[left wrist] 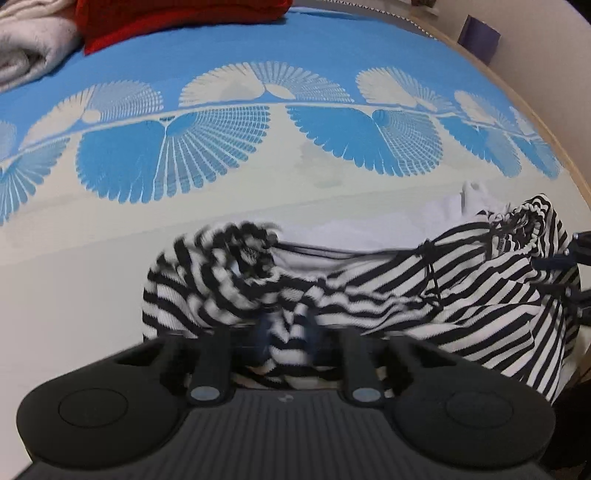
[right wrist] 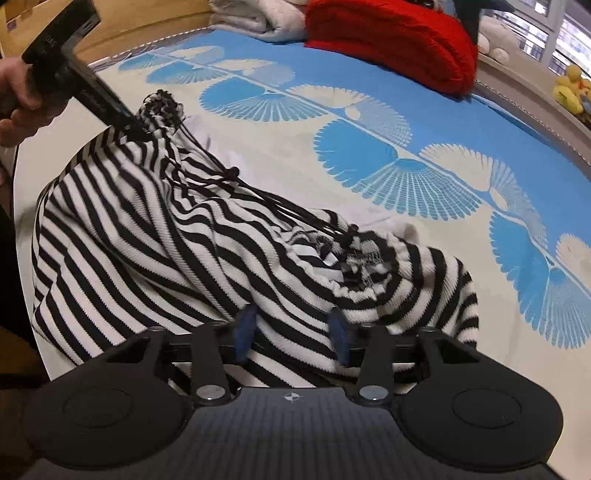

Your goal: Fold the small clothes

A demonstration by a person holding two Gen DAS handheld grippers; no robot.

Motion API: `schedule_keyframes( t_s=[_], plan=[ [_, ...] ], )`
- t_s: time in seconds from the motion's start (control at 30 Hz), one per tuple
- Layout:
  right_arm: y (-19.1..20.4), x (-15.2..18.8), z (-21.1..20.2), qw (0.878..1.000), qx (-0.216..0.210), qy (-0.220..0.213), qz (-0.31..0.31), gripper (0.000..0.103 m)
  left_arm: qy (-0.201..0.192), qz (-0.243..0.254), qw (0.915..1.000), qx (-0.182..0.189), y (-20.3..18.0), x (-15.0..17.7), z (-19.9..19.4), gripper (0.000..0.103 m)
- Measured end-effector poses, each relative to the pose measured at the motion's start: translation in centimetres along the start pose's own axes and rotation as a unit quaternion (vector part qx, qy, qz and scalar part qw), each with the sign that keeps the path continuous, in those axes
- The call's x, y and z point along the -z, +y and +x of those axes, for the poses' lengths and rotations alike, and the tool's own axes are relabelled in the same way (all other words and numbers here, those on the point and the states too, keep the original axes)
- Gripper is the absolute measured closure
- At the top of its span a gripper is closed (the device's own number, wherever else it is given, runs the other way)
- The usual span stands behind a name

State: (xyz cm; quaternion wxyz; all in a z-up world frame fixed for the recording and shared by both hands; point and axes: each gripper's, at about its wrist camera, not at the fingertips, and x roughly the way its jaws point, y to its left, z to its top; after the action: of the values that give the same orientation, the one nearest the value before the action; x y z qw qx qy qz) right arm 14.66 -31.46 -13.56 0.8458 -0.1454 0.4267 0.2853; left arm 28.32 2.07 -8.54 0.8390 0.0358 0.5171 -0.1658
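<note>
A black-and-white striped garment (left wrist: 424,291) with thin black drawstrings hangs stretched between my two grippers over the bed. My left gripper (left wrist: 288,332) is shut on a bunched corner of it; its blue pads are mostly buried in cloth. In the right wrist view the striped garment (right wrist: 166,251) fills the near field. My right gripper (right wrist: 293,328) has cloth between its blue fingers (right wrist: 245,325), which stand well apart. The left gripper (right wrist: 122,118) also shows at upper left, gripping the far gathered corner. The right gripper's black body (left wrist: 576,254) shows at the right edge of the left wrist view.
The bed (left wrist: 258,199) has a blue and cream sheet with fan patterns. A folded red knit (right wrist: 391,40) and folded pale cloth (right wrist: 255,16) lie at the far end. A white cloth (left wrist: 436,214) lies behind the garment. A wooden bed rim (left wrist: 569,155) runs right.
</note>
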Motion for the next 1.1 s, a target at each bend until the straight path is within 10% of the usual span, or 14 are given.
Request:
schedule_keyframes(
  t_s=[0.07,0.2,0.4,0.67,0.83,0.9,1.0,1.1],
  plan=[
    [-0.3,-0.5,-0.1,1.000,0.008,-0.008,0.007,0.101,-0.011,0.001,0.9999,-0.002,0.0,-0.2,-0.3,0.095],
    [-2.4,-1.5,-1.9,0.995,0.038,-0.068,0.068,0.103,-0.041,-0.007,0.9991,-0.008,0.3,-0.8,-1.4,0.096],
    [-4.9,-3.2,-5.6,0.951,0.134,-0.226,0.162,0.103,-0.201,-0.080,0.9764,0.001,1.1,-2.5,-5.3,0.096],
    [-3.9,-7.1,-0.6,0.948,0.211,-0.191,0.140,0.103,-0.180,-0.091,0.9716,-0.124,0.2,-4.6,-1.9,0.096],
    [-3.7,-7.4,6.1,0.969,0.195,-0.039,0.147,0.099,-0.039,-0.056,0.9923,-0.103,0.7,-4.3,3.7,0.082],
    [-3.9,-6.8,6.9,0.972,0.171,-0.009,0.159,0.094,-0.058,-0.032,0.9916,-0.112,0.5,-3.9,2.6,0.070],
    [-5.1,-6.1,3.9,0.964,0.167,-0.049,0.200,0.070,-0.100,-0.084,0.9897,-0.058,2.9,-3.2,-0.8,0.041],
    [-8.1,-3.9,-0.7,0.938,0.163,-0.123,0.280,0.057,-0.123,-0.146,0.9812,-0.028,5.8,-2.0,-3.1,0.041]
  ],
)
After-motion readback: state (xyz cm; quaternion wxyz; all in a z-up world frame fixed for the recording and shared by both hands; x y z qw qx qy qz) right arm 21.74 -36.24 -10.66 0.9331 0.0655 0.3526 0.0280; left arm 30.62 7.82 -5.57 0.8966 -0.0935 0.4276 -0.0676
